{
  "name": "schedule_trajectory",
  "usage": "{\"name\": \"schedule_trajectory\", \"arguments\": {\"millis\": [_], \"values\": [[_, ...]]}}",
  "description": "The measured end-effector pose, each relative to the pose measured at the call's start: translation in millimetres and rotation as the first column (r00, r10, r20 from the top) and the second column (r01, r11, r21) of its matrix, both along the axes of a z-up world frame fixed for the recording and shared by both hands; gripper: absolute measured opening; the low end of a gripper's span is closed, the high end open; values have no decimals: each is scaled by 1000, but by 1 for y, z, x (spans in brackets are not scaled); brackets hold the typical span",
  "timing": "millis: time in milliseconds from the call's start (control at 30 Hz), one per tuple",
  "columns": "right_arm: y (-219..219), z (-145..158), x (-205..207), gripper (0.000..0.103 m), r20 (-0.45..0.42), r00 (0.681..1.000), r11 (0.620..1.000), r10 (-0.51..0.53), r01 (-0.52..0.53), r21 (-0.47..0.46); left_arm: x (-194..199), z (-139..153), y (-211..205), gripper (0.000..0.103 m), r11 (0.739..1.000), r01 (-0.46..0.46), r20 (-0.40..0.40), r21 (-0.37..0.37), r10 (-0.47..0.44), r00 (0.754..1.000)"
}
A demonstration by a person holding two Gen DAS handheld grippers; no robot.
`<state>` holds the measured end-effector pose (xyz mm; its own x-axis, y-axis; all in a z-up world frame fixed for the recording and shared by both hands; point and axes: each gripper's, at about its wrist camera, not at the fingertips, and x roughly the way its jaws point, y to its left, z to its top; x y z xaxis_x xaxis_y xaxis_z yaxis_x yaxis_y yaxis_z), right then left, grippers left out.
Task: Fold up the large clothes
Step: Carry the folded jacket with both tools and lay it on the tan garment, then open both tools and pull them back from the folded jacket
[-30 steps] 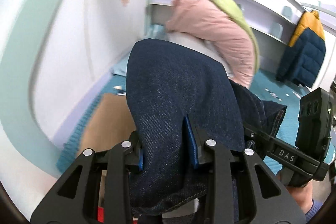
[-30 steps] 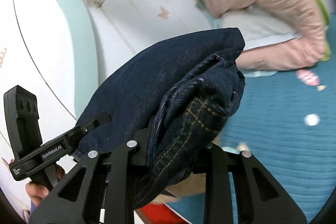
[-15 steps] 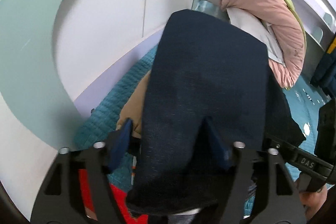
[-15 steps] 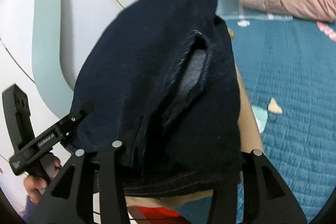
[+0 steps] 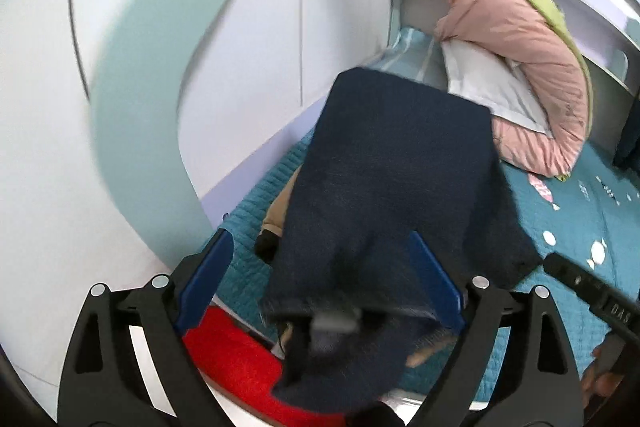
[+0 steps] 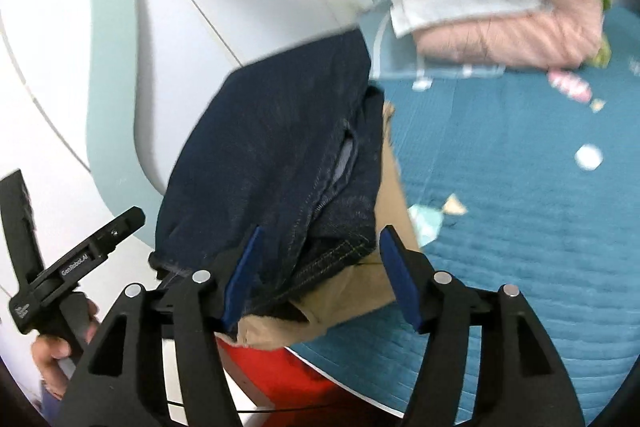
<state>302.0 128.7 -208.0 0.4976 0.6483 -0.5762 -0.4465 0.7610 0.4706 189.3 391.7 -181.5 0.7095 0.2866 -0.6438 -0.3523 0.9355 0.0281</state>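
Left wrist view first: my left gripper points down over the folded dark blue denim jeans, which lie on a folded tan garment on the teal quilted bedspread, near the bed's edge and the pale lilac wall panel. Its blue pads stand wide and are opening; the denim sits between them but neither pad presses it, so I judge I am letting the bundle go onto the stack. Only this view shows how broad and flat the top panel of the jeans lies, reaching toward the pink padded jacket with a white lining heaped at the far end, and a red cloth below the bed's edge.

Right wrist view: my right gripper is also opening, less wide. The waistband corner with its yellow stitching lies between the jaws; the left pad sits close against the cloth, the right pad clear of it, so I read this grip as released too. This side alone shows the layered open edge of the fold, a pale pocket lining peeking out, and the tan garment jutting out from under the jeans. My left hand on its grip shows at the lower left.
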Motion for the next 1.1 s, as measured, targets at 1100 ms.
{"name": "schedule_trajectory", "arguments": {"millis": [1100], "values": [[-185, 162, -239, 75, 420, 895, 967, -153, 222, -122, -188, 143, -257, 97, 977, 105, 226, 183, -146, 963]]}}
